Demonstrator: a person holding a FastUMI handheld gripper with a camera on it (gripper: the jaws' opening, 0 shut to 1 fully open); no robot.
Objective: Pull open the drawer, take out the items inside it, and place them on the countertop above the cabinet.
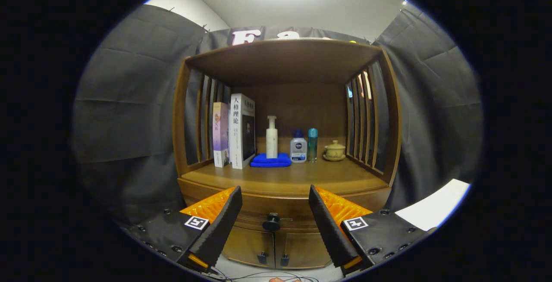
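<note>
Gripper [275,219] fingers spread wide, empty, flanking closed drawer's knob [271,222].

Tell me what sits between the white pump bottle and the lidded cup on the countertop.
In the gripper view, two bottles: a squat blue-capped bottle, then a slim teal bottle, between the pump bottle and the lidded cup.

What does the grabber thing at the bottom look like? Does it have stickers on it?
The gripper has two wedge-shaped fingers with ribbed, bumpy inner faces. Each sits on a flat black block held by round screws. Both blocks carry a small square black-and-white marker, like a sticker. Thin cables trail below. The fingers stand apart, with the drawer knob between them.
</note>
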